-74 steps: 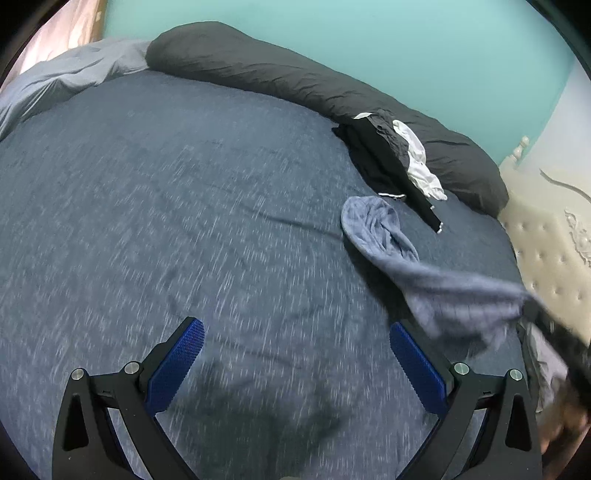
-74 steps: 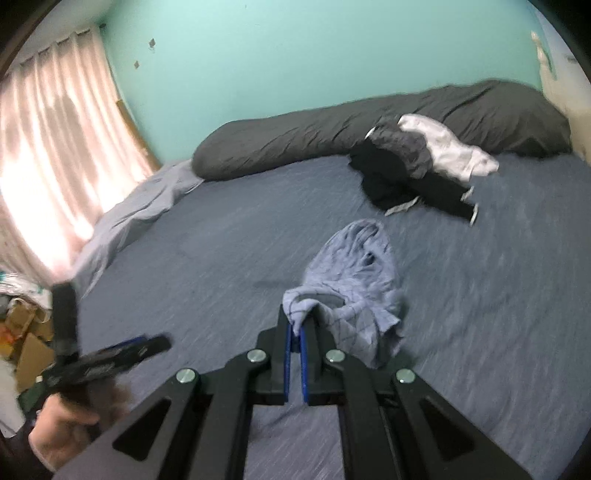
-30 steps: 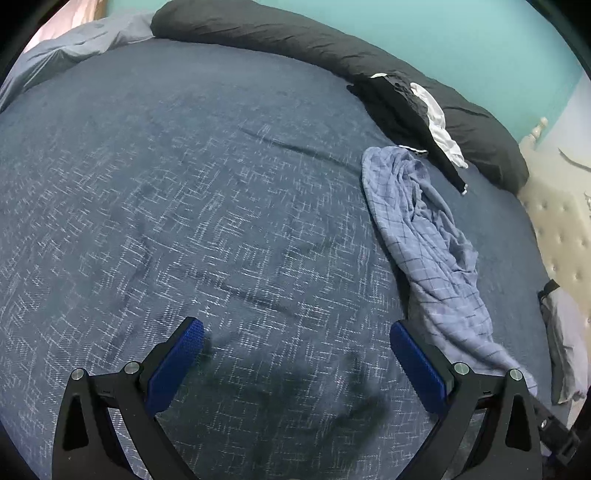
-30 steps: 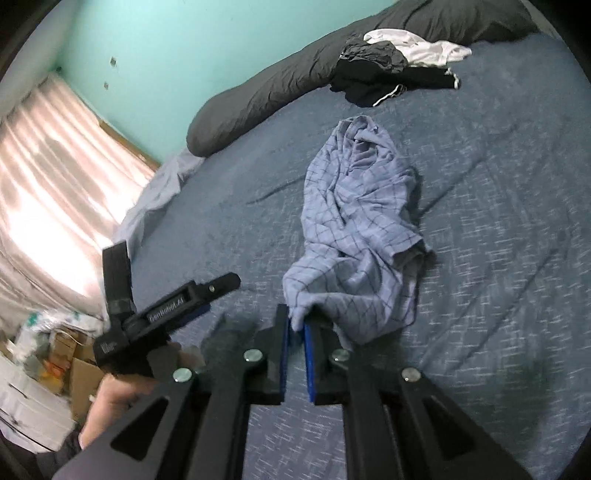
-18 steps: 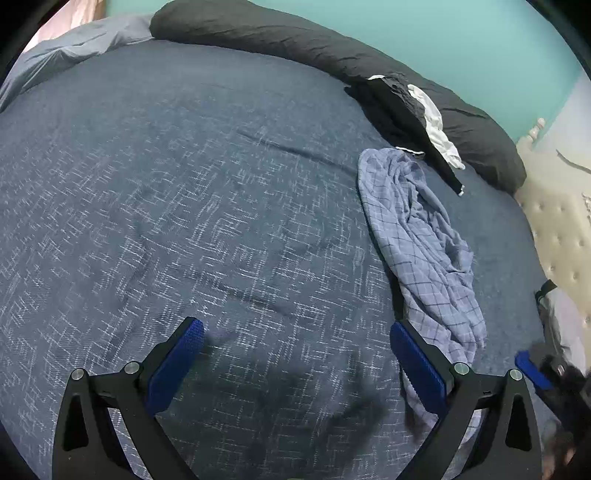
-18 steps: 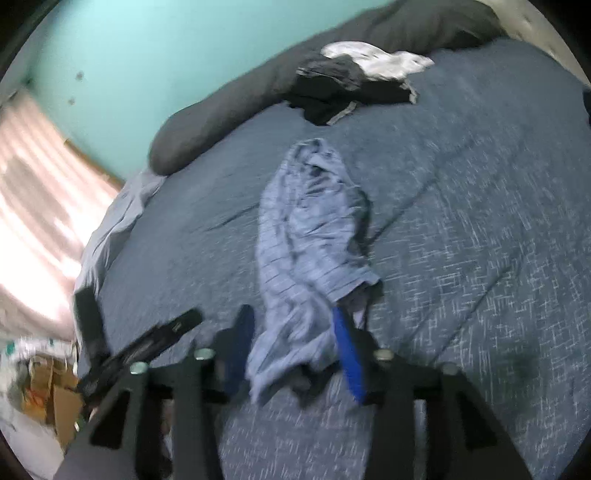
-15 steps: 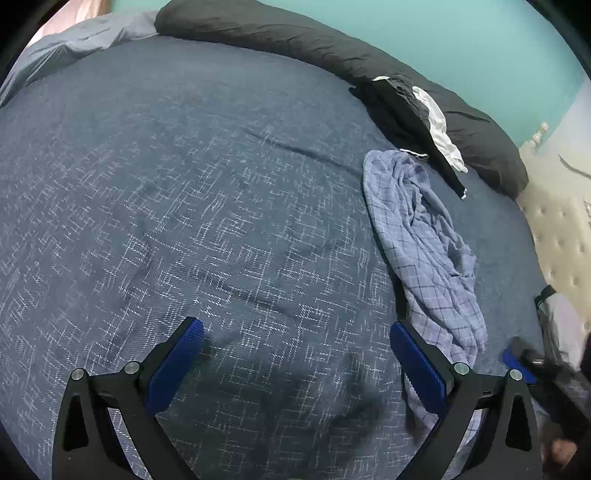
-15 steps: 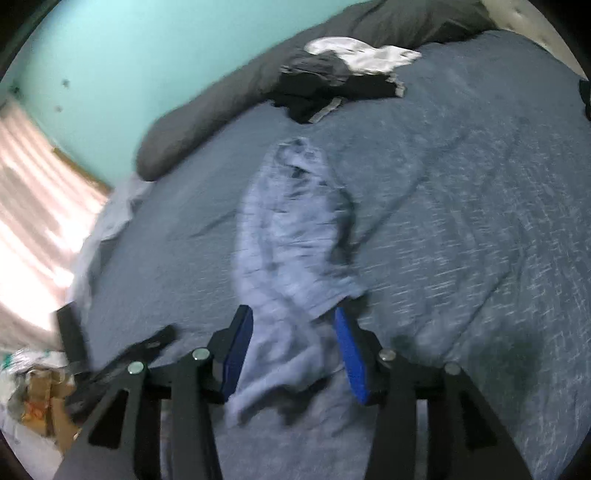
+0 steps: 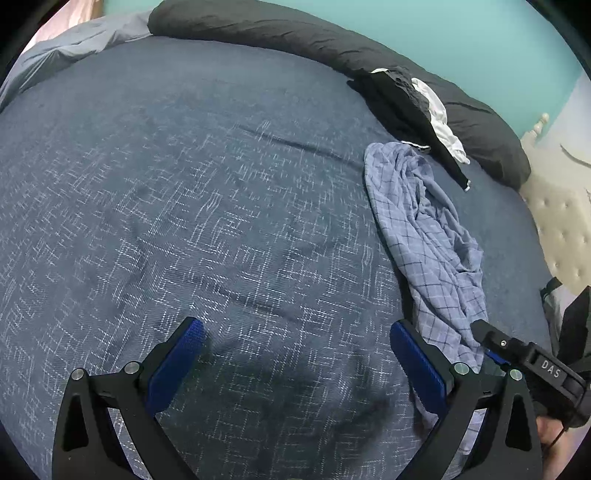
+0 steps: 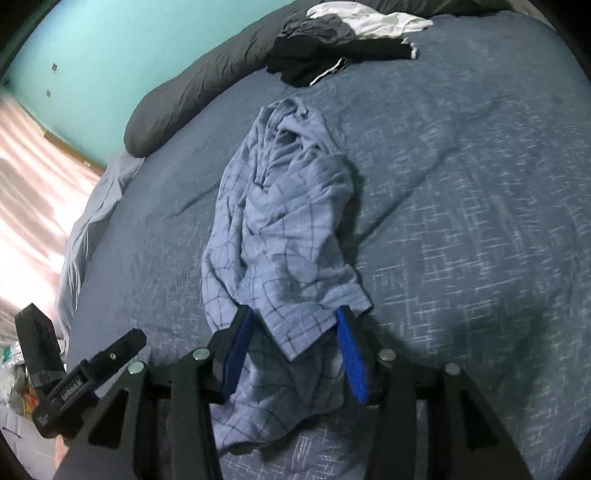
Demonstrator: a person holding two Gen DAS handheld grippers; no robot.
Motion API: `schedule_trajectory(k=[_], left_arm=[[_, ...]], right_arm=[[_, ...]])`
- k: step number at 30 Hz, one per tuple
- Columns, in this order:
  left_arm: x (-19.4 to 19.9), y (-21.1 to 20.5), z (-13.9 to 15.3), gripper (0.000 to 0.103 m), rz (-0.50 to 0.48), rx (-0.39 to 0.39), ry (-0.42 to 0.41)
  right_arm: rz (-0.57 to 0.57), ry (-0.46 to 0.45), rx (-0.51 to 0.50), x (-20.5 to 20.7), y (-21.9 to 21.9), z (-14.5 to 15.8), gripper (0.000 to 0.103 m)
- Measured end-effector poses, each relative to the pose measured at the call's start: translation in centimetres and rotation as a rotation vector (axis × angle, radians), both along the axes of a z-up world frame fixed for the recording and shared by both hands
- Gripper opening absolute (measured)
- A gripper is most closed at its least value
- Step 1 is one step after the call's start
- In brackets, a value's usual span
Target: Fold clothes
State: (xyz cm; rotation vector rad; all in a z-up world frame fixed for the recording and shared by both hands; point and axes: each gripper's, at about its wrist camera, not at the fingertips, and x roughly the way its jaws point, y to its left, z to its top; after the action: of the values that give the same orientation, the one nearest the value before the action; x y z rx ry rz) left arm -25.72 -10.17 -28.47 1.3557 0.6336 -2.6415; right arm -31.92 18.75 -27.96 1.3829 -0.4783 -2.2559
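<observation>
A light-blue checked garment (image 9: 424,229) lies crumpled in a long strip on the dark blue bed (image 9: 184,184). In the right wrist view its near corner (image 10: 295,328) lies between the blue pads of my right gripper (image 10: 293,314). The jaws are closing, but the pads stand apart from the cloth on both sides. My left gripper (image 9: 295,326) hangs wide open over bare bedcover to the left of the garment, with nothing between its fingers. The right gripper's finger (image 9: 517,350) shows at the garment's near end.
A pile of black and white clothes (image 10: 332,48) lies at the far side against a long dark bolster (image 9: 277,33). A grey blanket (image 9: 74,44) sits at the far left. A cream tufted headboard (image 9: 561,221) borders the bed on the right.
My right gripper let go of the garment's corner, opened, and dropped lower over the garment's near end. The garment now rests on the bed. The left gripper has stayed in place.
</observation>
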Motion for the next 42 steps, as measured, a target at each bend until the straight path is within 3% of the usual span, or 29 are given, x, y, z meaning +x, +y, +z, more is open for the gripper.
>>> schedule_trajectory(k=[1, 5, 9, 13, 21, 24, 29, 36, 38, 40, 42], left_arm=[[0.0, 0.0, -0.1, 0.103, -0.002, -0.002, -0.002], [-0.1, -0.4, -0.4, 0.103, 0.003, -0.001, -0.009], [0.0, -1.0, -0.6, 0.103, 0.012, -0.002, -0.01], [0.1, -1.8, -0.5, 0.103, 0.039, -0.001, -0.008], [0.4, -2.7, -0.6, 0.103, 0.06, 0.003, -0.008], [0.5, -2.6, -0.6, 0.103, 0.054, 0.003, -0.007], [0.2, -1.8, -0.7, 0.103, 0.017, 0.018, -0.011], [0.0, -0.2, -0.6, 0.103, -0.049, 0.005, -0.009], [0.0, -0.4, -0.5, 0.103, -0.048, 0.002, -0.009], [0.0, -1.0, -0.4, 0.103, -0.035, 0.005, -0.008], [-0.1, -1.5, -0.5, 0.103, -0.023, 0.007, -0.013]], right_arm=[[0.007, -0.002, -0.002, 0.0, -0.1, -0.1, 0.028], [0.024, 0.019, -0.017, -0.1, -0.1, 0.1, 0.012], [0.068, 0.066, -0.142, 0.1, -0.4, 1.5, 0.01], [0.184, 0.112, -0.234, 0.6, -2.4, 3.4, 0.01], [0.318, 0.041, -0.247, 1.0, -5.2, 2.0, 0.013], [0.265, 0.05, -0.272, 0.8, -4.0, 2.3, 0.013], [0.058, 0.085, -0.277, -0.2, 0.6, 2.5, 0.018], [-0.066, -0.015, -0.186, -1.2, 2.3, -0.3, 0.019], [-0.07, -0.036, -0.208, -1.5, 2.2, -1.0, 0.025], [-0.08, -0.047, -0.253, -2.0, 2.1, -1.3, 0.04], [-0.088, -0.046, -0.28, -2.1, 2.2, -1.1, 0.045]])
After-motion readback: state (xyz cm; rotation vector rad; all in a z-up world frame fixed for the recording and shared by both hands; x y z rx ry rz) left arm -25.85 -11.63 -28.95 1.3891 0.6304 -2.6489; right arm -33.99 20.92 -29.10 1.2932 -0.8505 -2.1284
